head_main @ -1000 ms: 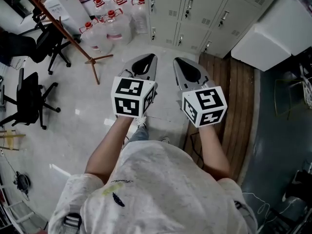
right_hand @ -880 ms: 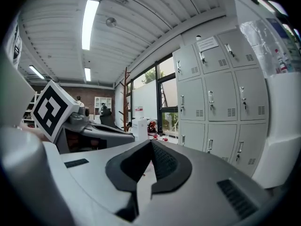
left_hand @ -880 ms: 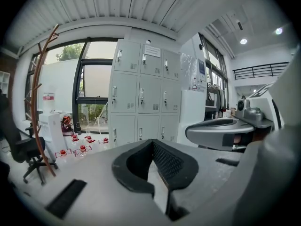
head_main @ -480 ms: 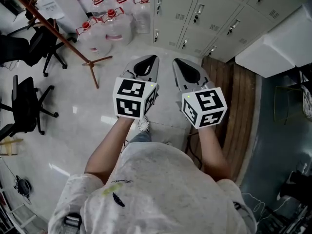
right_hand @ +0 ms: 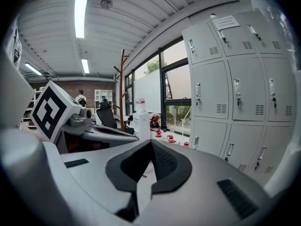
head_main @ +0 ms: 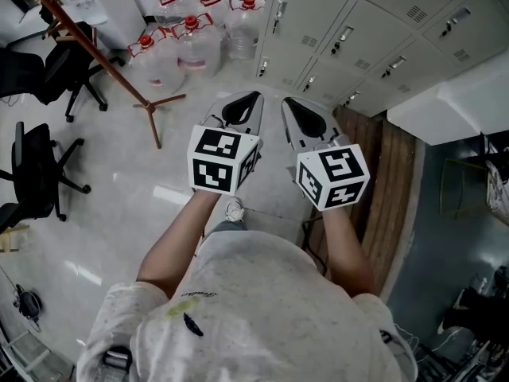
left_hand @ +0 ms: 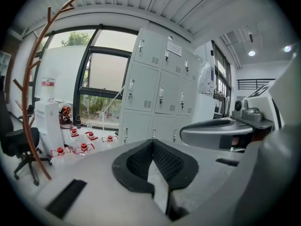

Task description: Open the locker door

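1. Head view: the grey steel lockers (head_main: 374,30) stand ahead across the top of the frame; the left tongs (head_main: 245,102) and right tongs (head_main: 301,114) are held out side by side towards them, well apart from any door; pale floor (head_main: 143,189) lies below; water jugs (head_main: 187,42) sit just left of the lockers' foot, with a wooden coat stand (head_main: 103,58) further left.
2. Left gripper view: the left tongs are clenched, black pads meeting at the tip with nothing between them; the lockers rise straight ahead, every door flush and closed; the task looks not yet begun.
3. Right gripper view: the right tongs are likewise clenched and empty; the lockers fill the side to their right; each door carries a small upright latch handle (right_hand: 198,90) near one edge; judged from this, the door is thin sheet steel, stiff and light on its hinges; the handle is the only place to take hold; it is narrow, smooth metal and likely slippery, so the tongs must part first, close squarely across it, then draw outward.
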Demonstrator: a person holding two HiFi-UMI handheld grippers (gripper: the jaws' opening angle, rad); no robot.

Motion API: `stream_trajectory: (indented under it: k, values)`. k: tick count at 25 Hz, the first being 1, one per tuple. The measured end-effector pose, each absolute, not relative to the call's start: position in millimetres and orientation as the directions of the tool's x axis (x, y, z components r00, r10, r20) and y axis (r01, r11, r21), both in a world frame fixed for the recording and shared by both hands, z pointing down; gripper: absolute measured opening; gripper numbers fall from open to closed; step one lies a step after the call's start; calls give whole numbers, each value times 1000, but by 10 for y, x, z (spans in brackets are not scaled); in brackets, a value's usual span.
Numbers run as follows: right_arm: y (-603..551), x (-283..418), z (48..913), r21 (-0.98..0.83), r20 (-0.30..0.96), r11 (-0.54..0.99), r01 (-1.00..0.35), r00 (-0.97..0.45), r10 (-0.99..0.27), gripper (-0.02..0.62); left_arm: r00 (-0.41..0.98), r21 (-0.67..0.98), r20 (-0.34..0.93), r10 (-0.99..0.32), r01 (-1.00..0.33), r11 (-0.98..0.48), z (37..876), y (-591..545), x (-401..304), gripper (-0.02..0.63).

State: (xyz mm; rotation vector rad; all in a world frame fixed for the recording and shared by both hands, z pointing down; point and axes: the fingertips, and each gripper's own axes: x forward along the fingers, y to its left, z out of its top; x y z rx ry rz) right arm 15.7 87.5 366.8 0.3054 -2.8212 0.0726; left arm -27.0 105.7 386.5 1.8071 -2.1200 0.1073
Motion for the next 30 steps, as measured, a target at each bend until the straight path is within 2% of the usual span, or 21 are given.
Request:
stream_trajectory:
  k: [15,30]
  values:
    - [804,-610,3563,6,298,980,-200,-935,-193,-1,-120,181,285,-951,-967,177,3780,991,-993,6]
    - [278,-992,3553,-39,236,983,-182,-957,-168,-2,-165,130,312,-936,-968,214,3775,600,-1395,6]
